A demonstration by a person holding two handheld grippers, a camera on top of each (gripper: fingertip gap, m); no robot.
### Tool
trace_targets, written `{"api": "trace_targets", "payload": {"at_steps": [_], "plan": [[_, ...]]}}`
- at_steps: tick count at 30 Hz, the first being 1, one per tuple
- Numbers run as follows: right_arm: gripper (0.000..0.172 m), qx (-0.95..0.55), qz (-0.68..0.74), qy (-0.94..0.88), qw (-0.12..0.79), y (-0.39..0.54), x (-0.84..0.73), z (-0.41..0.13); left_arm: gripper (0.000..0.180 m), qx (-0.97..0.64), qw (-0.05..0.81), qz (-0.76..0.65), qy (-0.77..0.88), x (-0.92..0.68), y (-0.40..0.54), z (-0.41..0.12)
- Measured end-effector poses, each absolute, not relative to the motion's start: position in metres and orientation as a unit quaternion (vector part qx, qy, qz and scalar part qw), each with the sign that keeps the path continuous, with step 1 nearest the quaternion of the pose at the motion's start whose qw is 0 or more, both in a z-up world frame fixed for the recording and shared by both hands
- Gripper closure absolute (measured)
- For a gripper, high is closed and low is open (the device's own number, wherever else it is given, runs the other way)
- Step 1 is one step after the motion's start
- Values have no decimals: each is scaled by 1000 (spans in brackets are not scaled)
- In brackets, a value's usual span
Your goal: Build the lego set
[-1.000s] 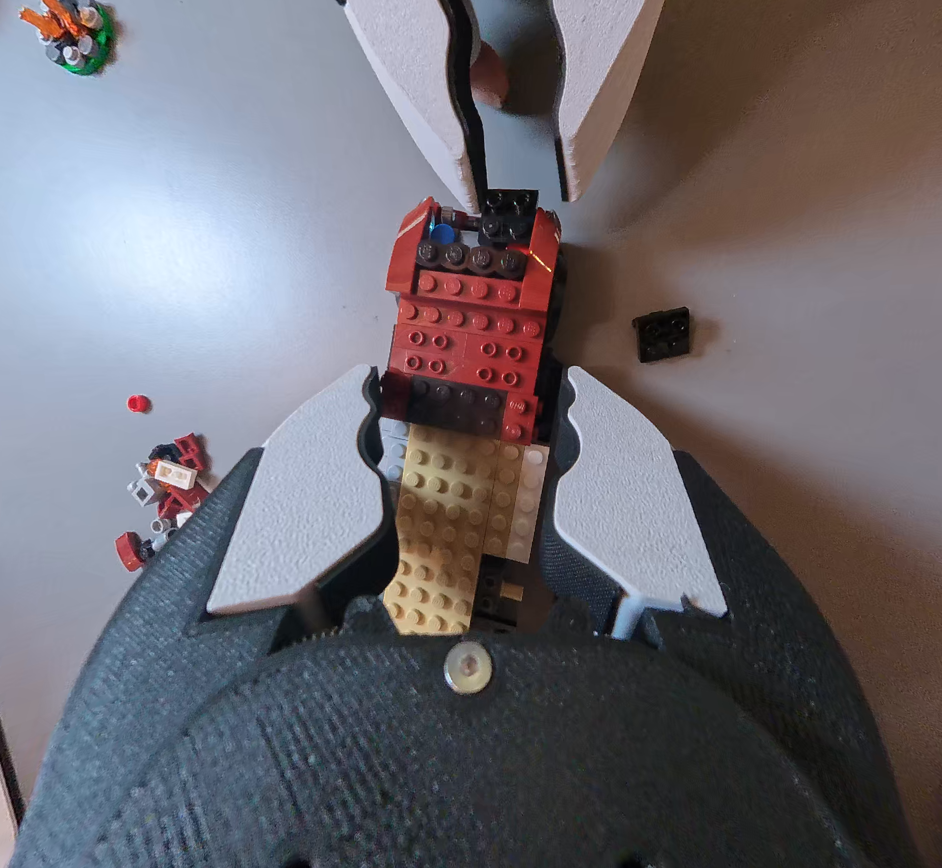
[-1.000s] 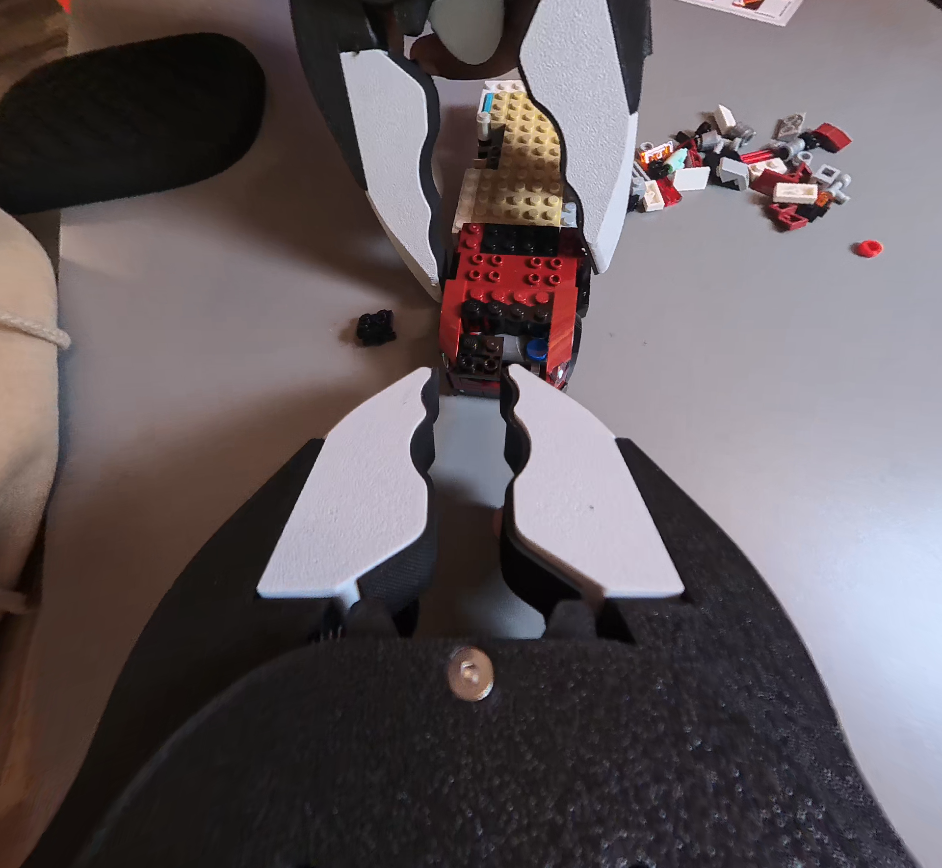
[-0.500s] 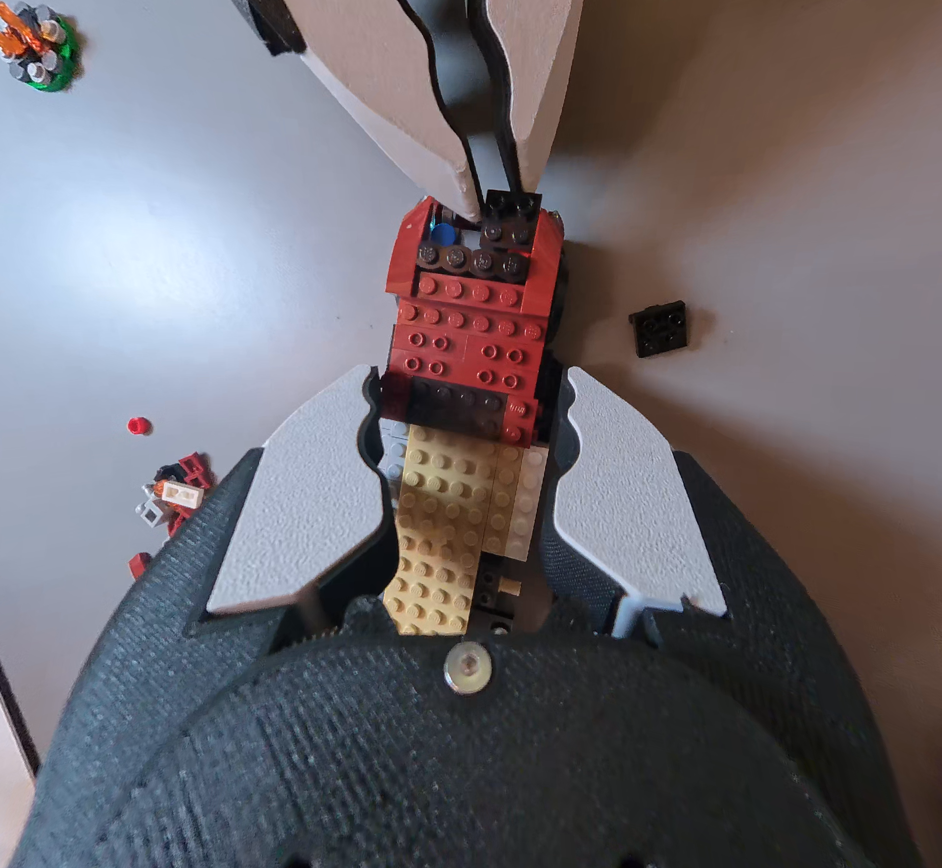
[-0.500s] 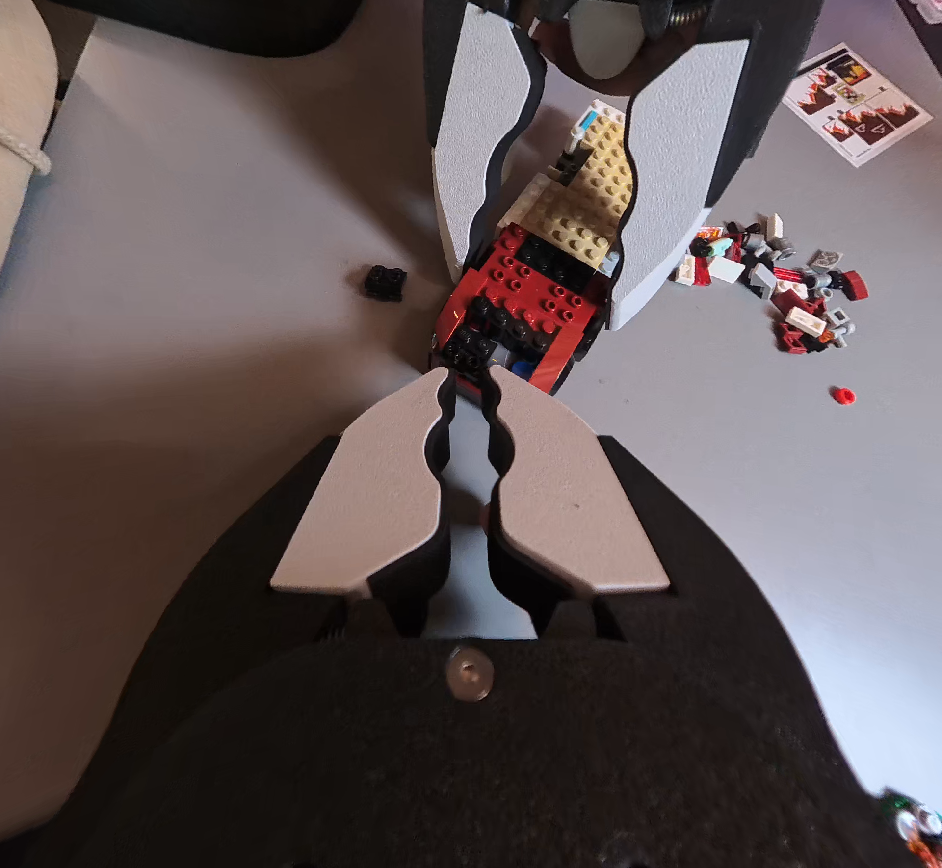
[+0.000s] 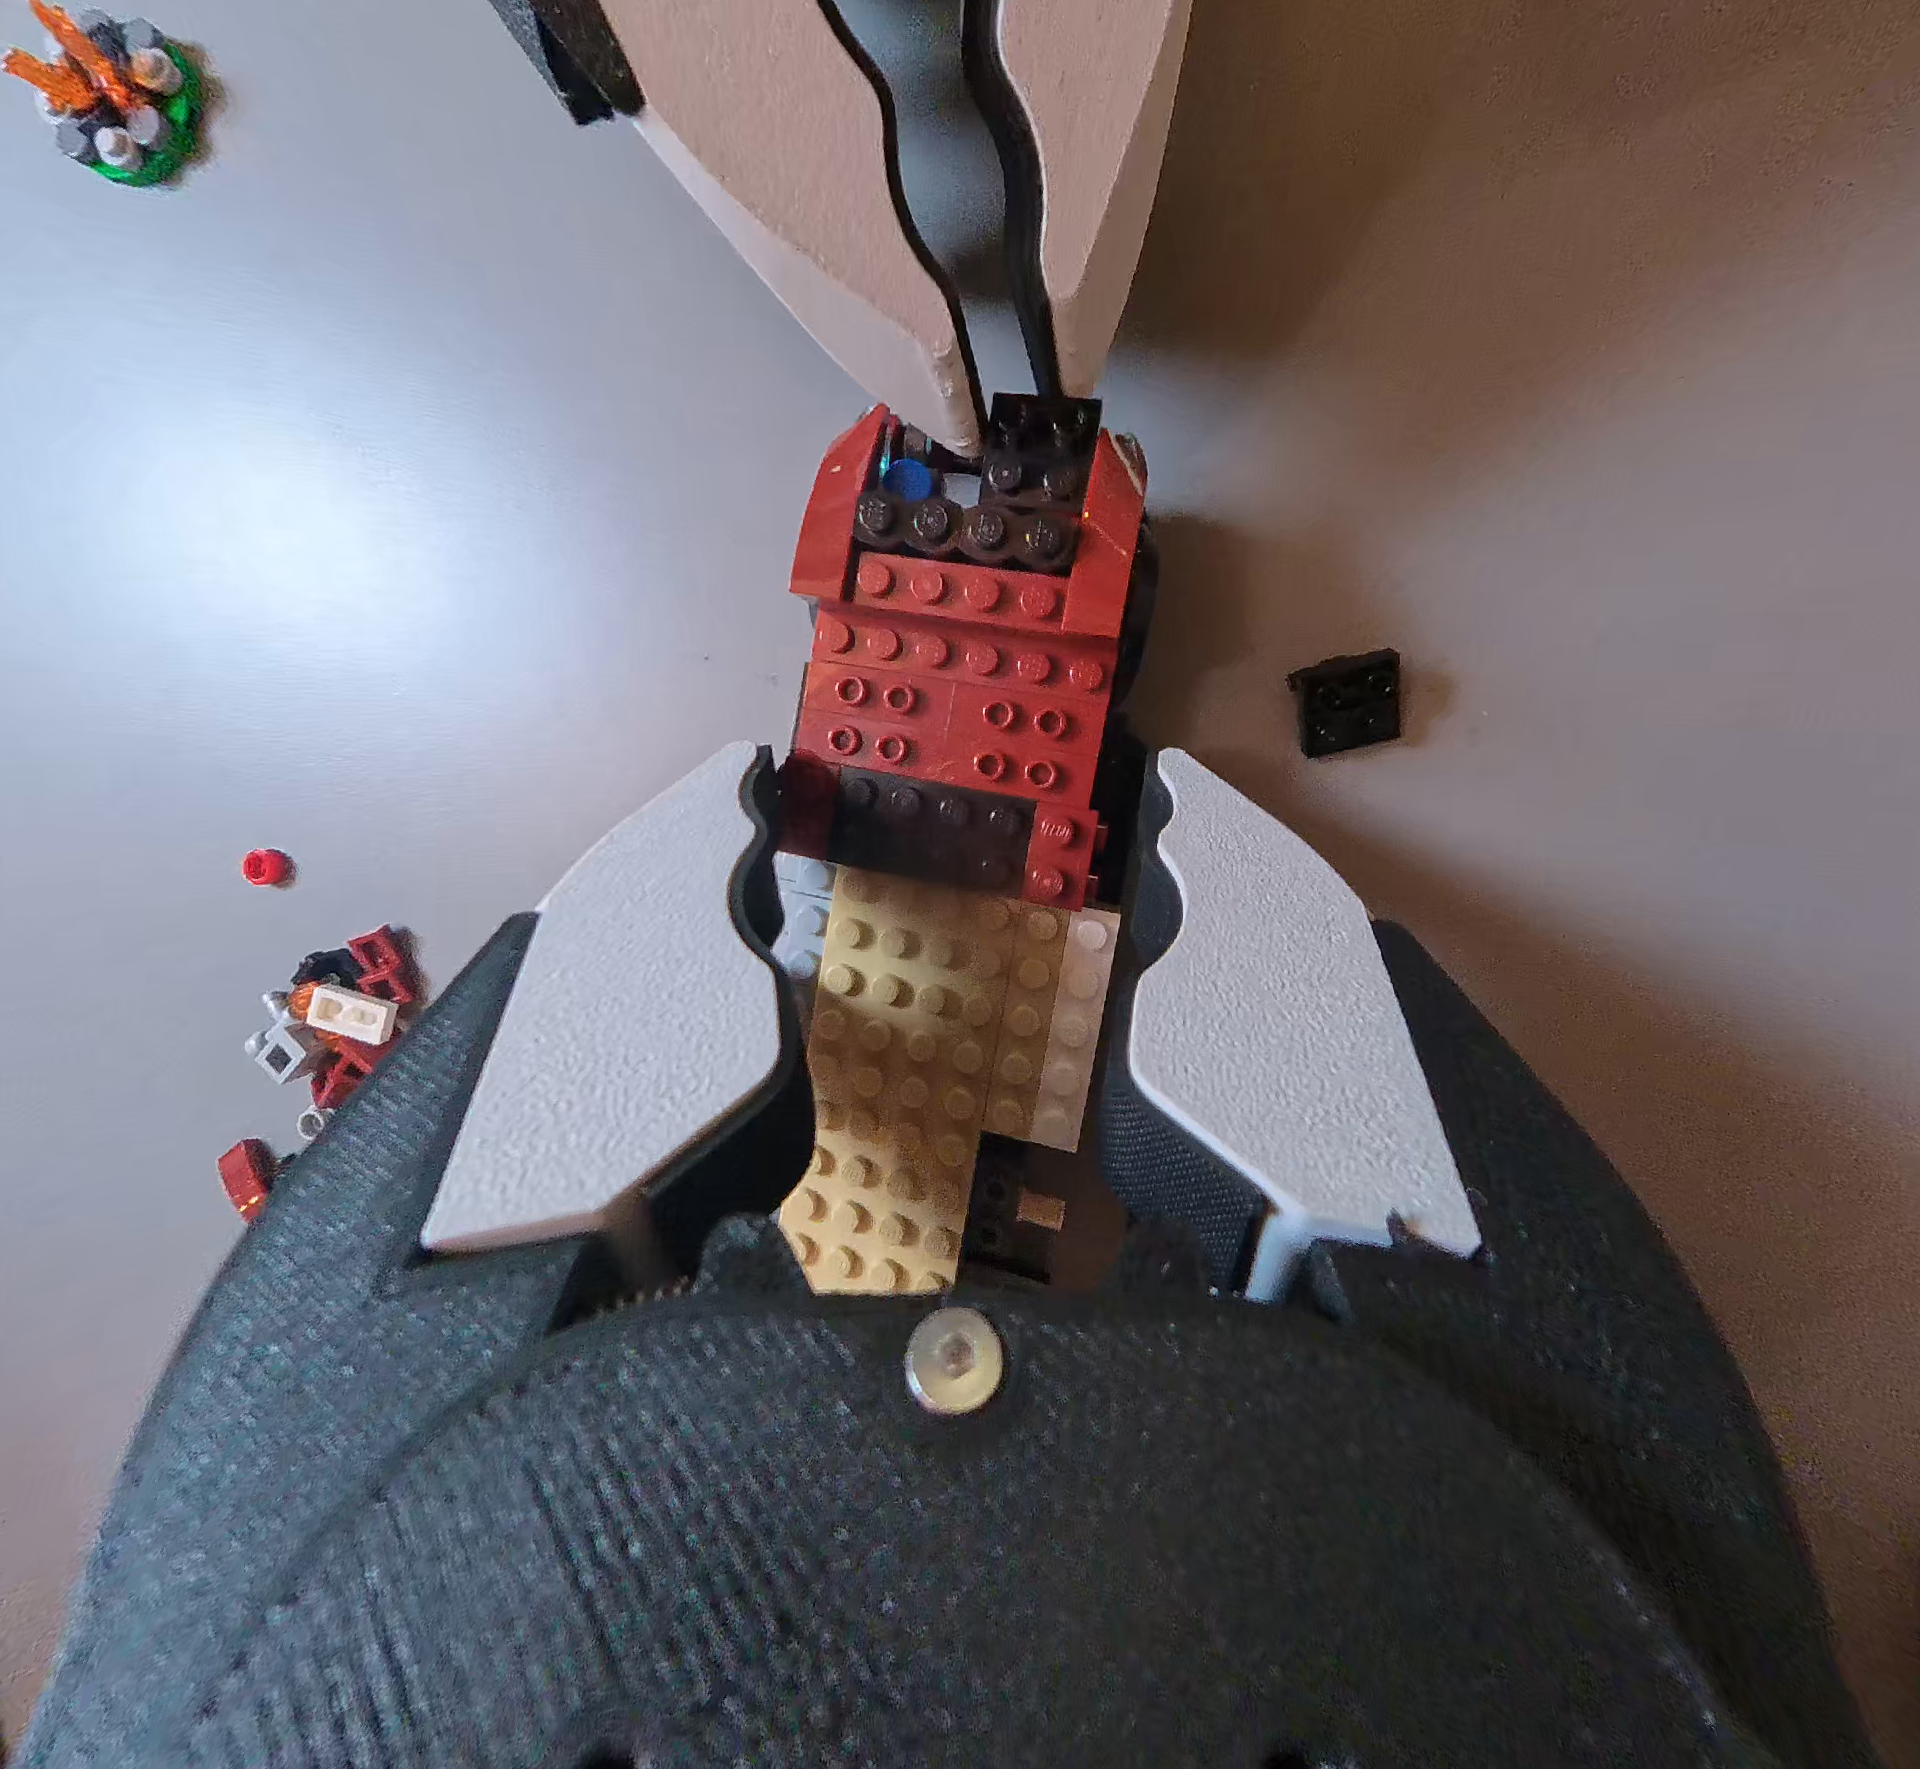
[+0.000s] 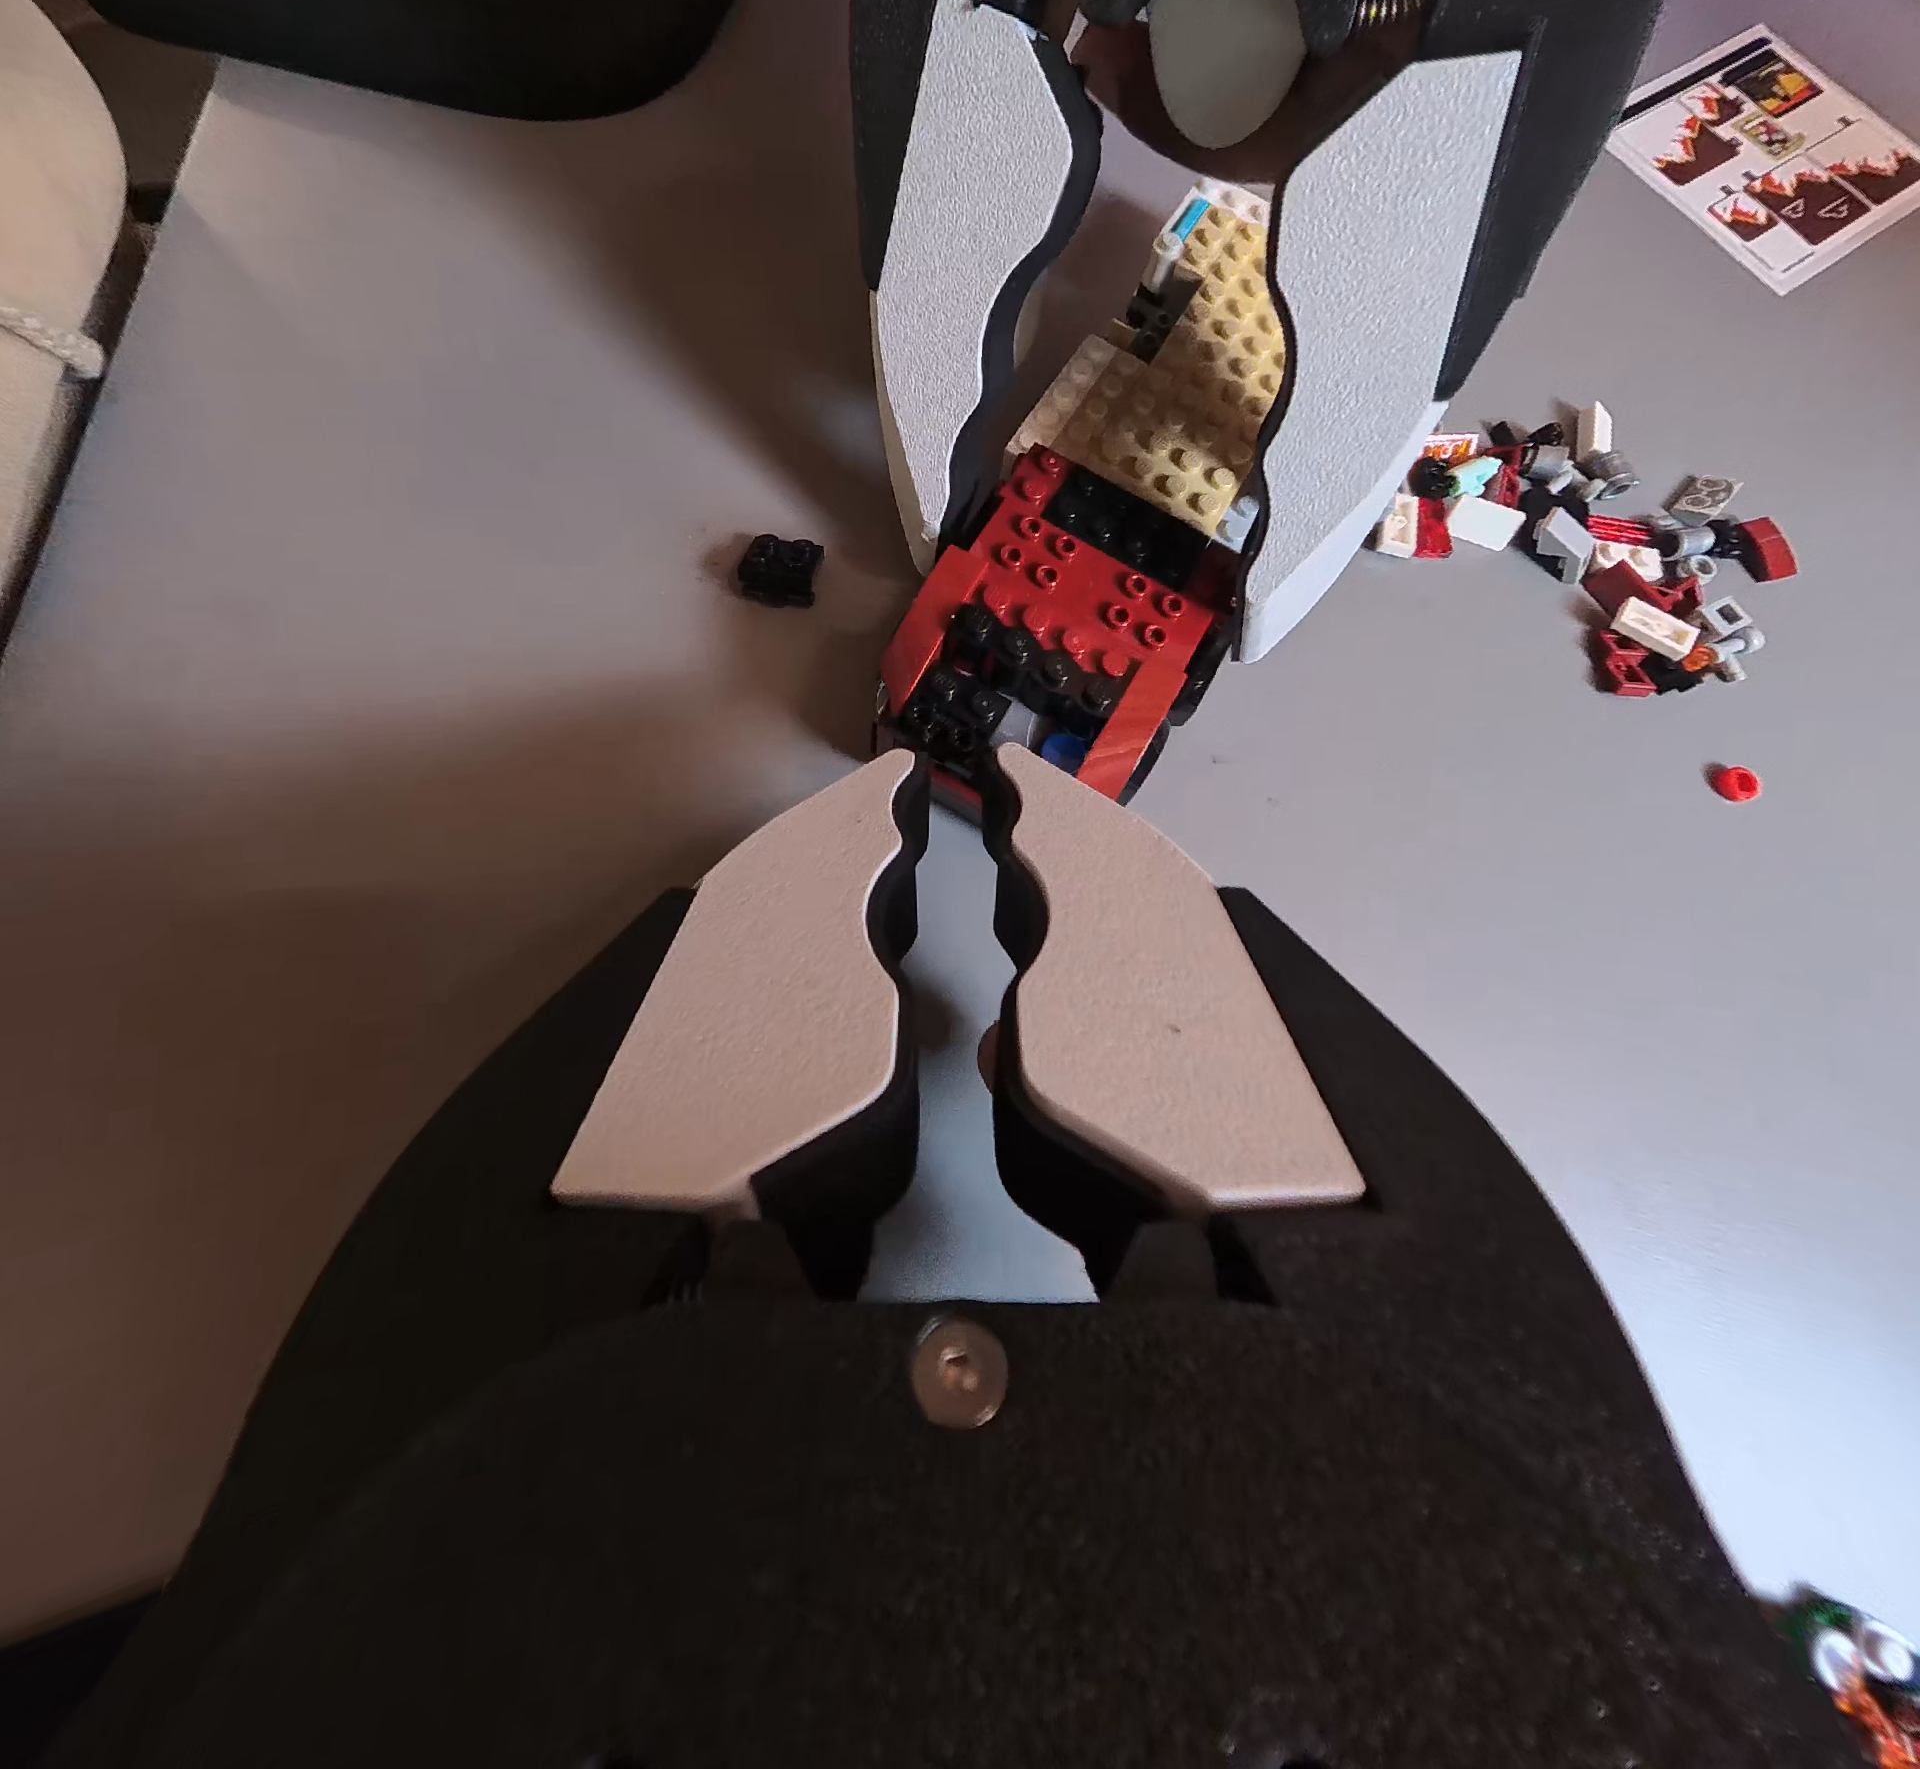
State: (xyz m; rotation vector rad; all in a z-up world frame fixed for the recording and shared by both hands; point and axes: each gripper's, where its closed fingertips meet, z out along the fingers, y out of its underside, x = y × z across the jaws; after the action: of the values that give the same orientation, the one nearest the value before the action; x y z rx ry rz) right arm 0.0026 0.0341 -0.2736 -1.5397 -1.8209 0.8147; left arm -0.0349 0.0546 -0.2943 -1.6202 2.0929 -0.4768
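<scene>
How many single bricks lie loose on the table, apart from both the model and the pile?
2: a black brick beside the model, and a round red stud near the pile. Others may be hidden.

Grey table (image 6: 436,431), smooth, matte sheen. Lying directly on it:
- brick-built vehicle (image 6: 1081,576), red front, tan rear plates, mid-table
- small black plate (image 6: 779,568), loose, just beside the vehicle
- heap of loose bricks (image 6: 1600,545), red, white, grey, well apart from the vehicle
- single red stud (image 6: 1733,781), near the heap
- printed instruction sheet (image 6: 1782,150), flat, toward an edge
- small green-based build with orange pieces (image 5: 109,98), well apart from the rest
</scene>
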Motion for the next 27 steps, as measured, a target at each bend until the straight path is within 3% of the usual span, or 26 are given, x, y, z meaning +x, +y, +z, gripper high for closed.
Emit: {"api": "trace_targets", "payload": {"at_steps": [6,20,23,27], "plan": [[162,-596,347,-663,291,47,8,-268,114,-607,226,-225,728,-31,63,-289],[162,-587,333,-664,323,51,7,-277,108,-597,253,-145,747,-23,68,-296],[162,-585,331,-666,323,51,7,-277,121,-592,252,-142,752,-18,69,-296],[162,-585,328,-667,325,51,9,-276,121,-588,249,-150,755,-16,69,-296]]}}
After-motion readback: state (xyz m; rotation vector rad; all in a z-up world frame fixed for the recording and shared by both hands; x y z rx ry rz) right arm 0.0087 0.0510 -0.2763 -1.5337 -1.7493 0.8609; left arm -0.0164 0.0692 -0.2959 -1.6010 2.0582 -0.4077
